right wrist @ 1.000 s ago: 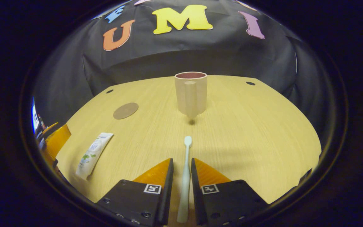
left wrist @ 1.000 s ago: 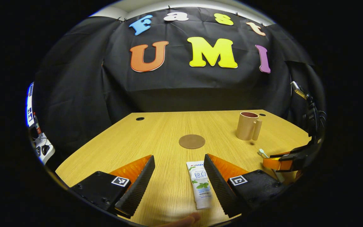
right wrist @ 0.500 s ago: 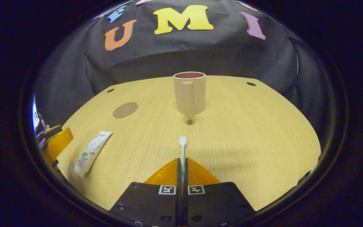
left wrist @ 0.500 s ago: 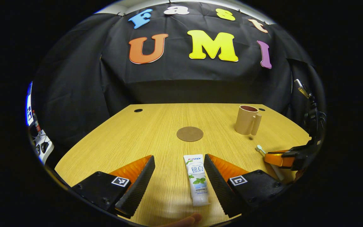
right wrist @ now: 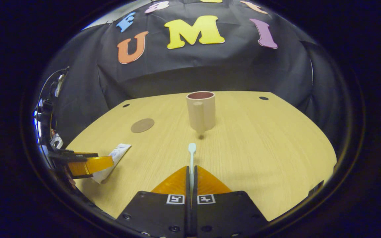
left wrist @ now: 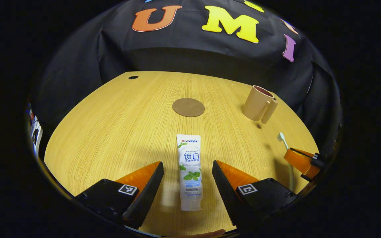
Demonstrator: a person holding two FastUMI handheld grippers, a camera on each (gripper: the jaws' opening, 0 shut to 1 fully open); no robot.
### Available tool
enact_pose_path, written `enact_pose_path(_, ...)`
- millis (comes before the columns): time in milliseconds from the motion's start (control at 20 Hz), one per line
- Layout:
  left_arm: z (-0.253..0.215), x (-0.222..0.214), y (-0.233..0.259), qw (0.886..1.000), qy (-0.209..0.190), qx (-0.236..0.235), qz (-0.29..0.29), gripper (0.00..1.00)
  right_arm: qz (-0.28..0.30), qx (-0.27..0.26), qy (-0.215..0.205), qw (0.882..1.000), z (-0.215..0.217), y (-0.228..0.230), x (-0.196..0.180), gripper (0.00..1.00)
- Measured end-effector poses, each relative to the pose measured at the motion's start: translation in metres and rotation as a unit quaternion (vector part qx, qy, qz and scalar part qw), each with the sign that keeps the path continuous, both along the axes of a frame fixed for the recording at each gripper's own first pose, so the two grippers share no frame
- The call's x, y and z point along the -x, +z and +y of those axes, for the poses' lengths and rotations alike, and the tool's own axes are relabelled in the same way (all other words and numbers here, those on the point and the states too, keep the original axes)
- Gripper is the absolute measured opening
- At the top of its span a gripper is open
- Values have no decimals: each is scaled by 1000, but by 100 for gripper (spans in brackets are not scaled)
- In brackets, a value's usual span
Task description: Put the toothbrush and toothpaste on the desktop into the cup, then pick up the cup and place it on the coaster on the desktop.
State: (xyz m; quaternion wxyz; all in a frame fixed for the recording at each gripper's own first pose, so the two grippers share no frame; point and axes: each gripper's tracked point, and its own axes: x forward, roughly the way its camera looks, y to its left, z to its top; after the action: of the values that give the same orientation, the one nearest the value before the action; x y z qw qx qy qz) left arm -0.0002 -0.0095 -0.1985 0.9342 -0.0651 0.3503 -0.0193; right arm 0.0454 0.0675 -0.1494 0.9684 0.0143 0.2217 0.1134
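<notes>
Here, toothpaste (left wrist: 189, 168) lies label-up between left gripper (left wrist: 187, 180) jaws.

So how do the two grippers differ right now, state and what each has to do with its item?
The right gripper is shut on the toothbrush, whose head pokes out ahead toward the cup. The left gripper is open, its fingers on either side of the toothpaste without touching it. The toothpaste lies flat on the desktop; whether the toothbrush is lifted is unclear. Both point along their item's length.
</notes>
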Motion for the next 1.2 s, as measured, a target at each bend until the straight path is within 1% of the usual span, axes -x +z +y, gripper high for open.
enact_pose_path(100, -1, 0, -1, 1000, 1, -2, 6, 91, -9, -3, 1, 1000, -1, 6, 3, 0)
enact_pose_path(150, -2, 2, -3, 1000, -1, -4, 10, 86, -13, -5, 2, 1000, -2, 9, 5, 0)
enact_pose_path(250, -8, 5, -2, 1000, -16, -12, 11, 80, -22, -5, 2, 1000, -5, 15, 7, 0)
enact_pose_path(300, -10, 5, -1, 1000, -20, -15, 9, 79, -26, -5, 3, 1000, -5, 17, 8, 0)
enact_pose_path(350, -12, 6, -3, 1000, -23, -19, 10, 76, -30, -6, 3, 1000, -6, 20, 9, 0)
enact_pose_path(450, -9, 6, -10, 999, -18, -26, 24, 74, -36, -7, 4, 999, -8, 25, 11, 0)
enact_pose_path(550, -4, 7, -17, 999, -4, -21, 41, 70, -44, -11, 3, 999, -10, 32, 13, 0)
enact_pose_path(600, -3, 3, -14, 999, -6, -23, 36, 70, -49, -13, 2, 999, -11, 35, 14, 0)
enact_pose_path(650, -4, 4, -16, 999, -8, -19, 39, 64, -52, -15, 1, 999, -13, 39, 14, 0)
enact_pose_path(700, -4, 4, -16, 999, -10, -19, 42, 67, -55, -17, -1, 998, -14, 43, 13, 0)
enact_pose_path(750, -5, 4, -16, 999, -17, -26, 40, 65, -57, -18, -4, 998, -16, 45, 9, 0)
enact_pose_path(800, -6, 4, -17, 999, -23, -31, 37, 58, -58, -18, -5, 998, -17, 49, 7, 0)
enact_pose_path(850, -5, 3, -17, 998, -27, -36, 33, 53, -64, -17, -7, 998, -18, 53, 3, 0)
enact_pose_path(900, -5, 3, -18, 998, -31, -38, 31, 52, -70, -14, -8, 997, -19, 59, 0, 0)
enact_pose_path(950, -2, 5, -16, 999, -32, -34, 26, 46, -77, -13, -7, 997, -18, 68, -4, 0)
enact_pose_path(1050, -3, 4, -15, 999, -33, -22, 12, 42, -90, -19, -2, 996, -14, 83, -12, 0)
enact_pose_path(1100, -4, 2, -14, 999, -34, -15, 3, 46, -101, -20, 1, 995, -12, 94, -17, 0)
enact_pose_path(1150, -5, 0, -12, 999, -34, -8, -6, 40, -112, -23, 5, 993, -10, 104, -23, 0)
enact_pose_path(1200, -5, 0, -9, 999, -32, -2, -15, 40, -120, -26, 8, 992, -7, 114, -29, 0)
